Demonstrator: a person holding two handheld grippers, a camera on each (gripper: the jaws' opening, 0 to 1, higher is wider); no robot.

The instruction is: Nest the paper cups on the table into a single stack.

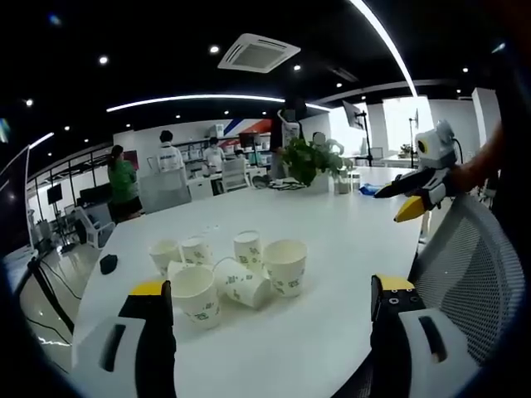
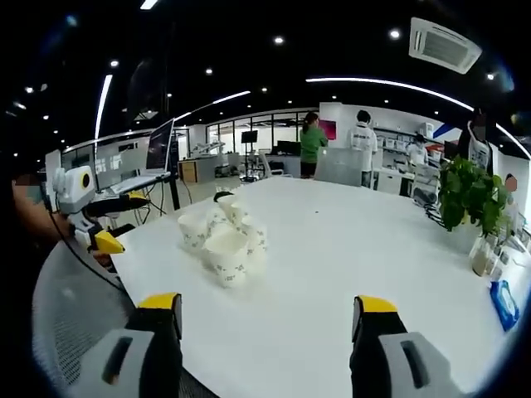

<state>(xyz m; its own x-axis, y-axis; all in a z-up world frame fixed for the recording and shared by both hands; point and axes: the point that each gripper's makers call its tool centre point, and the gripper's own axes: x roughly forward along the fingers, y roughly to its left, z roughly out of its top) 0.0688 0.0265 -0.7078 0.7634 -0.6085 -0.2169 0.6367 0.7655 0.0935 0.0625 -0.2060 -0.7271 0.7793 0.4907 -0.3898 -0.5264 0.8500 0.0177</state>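
Open-plan office, ceiling lights, people standing at far desks; big white table (image 1: 348,249) runs down the middle w/ a mesh chair back (image 1: 465,257) at its near edge.

Cups (image 1: 236,274) sit in a loose cluster on the table, none nested yet by the look of it. Most stand upright, mouth up; one lies on its side (image 1: 241,283), touching its neighbours, its long axis running roughly across the left gripper view. Can't get a sure count, some overlap.

Left gripper (image 1: 274,311): jaws wide apart, nothing between them, cluster straight ahead and a bit left of centre, near. Right gripper (image 2: 264,319): jaws also apart, empty; the cups (image 2: 222,240) lie ahead and to its left, further off than from the left one. So left is the nearer hand, judging by how big the cluster looks in each view.

Each view catches the other gripper held up off the table: the right one (image 1: 419,195) at the right of the left gripper view, the left one (image 2: 99,224) at the left of the right gripper view.

Left gripper view gives the tipped cup and the cup mouths clearly; right gripper view shows the cluster end-on, cups hiding each other, but adds the plant (image 2: 469,195) and a blue pack (image 2: 504,303) at the table's far side, well apart from the cups.
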